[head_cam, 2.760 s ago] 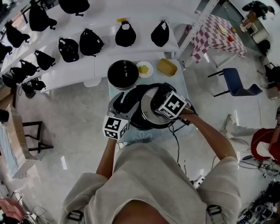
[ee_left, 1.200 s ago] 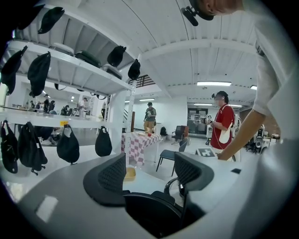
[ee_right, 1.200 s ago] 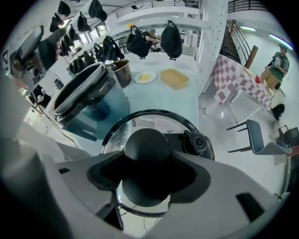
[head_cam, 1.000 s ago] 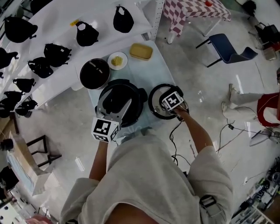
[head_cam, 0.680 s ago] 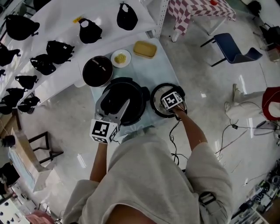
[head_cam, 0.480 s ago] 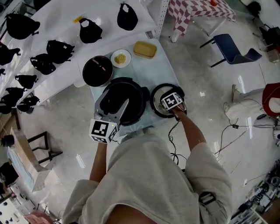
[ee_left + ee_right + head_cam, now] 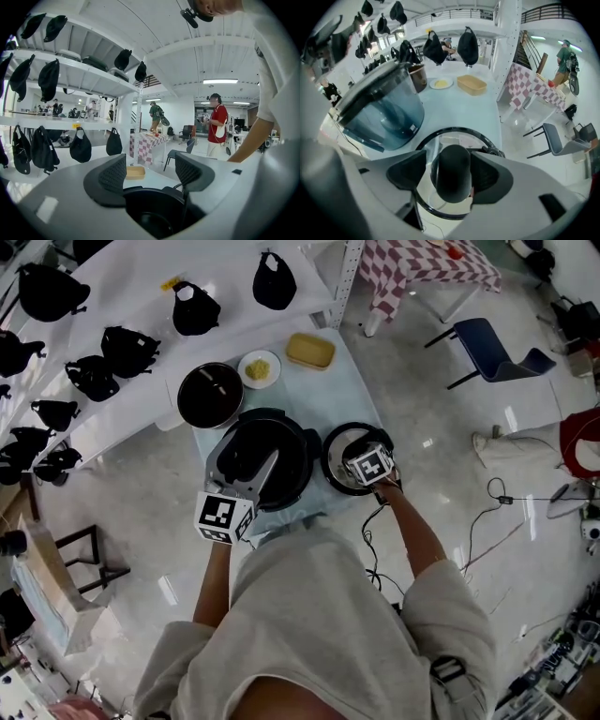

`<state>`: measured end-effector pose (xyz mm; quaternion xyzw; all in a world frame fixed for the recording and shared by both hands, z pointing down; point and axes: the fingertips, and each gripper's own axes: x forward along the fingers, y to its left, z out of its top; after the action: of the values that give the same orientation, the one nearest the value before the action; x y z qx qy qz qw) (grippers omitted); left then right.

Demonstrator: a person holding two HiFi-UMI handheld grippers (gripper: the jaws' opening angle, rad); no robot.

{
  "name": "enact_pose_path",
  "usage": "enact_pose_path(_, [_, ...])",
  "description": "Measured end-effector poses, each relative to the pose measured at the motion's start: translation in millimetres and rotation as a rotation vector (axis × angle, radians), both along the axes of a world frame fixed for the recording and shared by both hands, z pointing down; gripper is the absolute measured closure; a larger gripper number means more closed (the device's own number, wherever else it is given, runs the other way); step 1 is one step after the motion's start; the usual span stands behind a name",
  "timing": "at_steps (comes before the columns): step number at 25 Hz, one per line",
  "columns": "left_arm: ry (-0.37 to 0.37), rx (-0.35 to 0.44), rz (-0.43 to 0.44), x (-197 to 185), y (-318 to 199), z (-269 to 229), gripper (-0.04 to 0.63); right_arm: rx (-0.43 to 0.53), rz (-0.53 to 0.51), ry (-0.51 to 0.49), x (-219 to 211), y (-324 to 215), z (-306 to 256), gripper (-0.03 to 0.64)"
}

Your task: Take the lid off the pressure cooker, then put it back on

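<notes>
Right claw (image 7: 451, 172) of mine has just been opening, the knob (image 7: 451, 183) of the lid (image 7: 330, 457) between its jaws; the cooker (image 7: 298, 451) lies frame-left, where my left claw (image 7: 251, 460) hangs spread, empty.

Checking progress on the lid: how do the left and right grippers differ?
Left gripper points nearly level over the open pressure cooker, jaws empty; right gripper points steeply down over the lid lying on the table, its knob between jaws that have just been opening. Both stand open.
</notes>
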<state>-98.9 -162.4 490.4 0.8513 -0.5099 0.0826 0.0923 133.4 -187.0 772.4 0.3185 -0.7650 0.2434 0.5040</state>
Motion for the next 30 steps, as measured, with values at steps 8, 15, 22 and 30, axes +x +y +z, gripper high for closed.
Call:
enact_pose_path(8, [0.017,-0.005,0.011,2.8,-6.9,7.9,0.287,0.366,0.18,-0.313,-23.4,11.4,-140.5,0.327])
enact_pose_path(15, [0.007,-0.027,0.029,4.4,-8.2,21.9,0.287,0.672,0.214,-0.502,-32.4,33.8,-285.1,0.327])
enact_pose_path(22, [0.003,-0.027,0.049,9.2,-10.9,24.1,0.287,0.801,0.219,-0.526,-32.0,44.5,-337.3,0.327])
enact_pose_path(30, [0.005,-0.027,0.052,11.7,-10.9,22.7,0.287,0.761,0.204,-0.483,-27.8,36.9,-316.2,0.327])
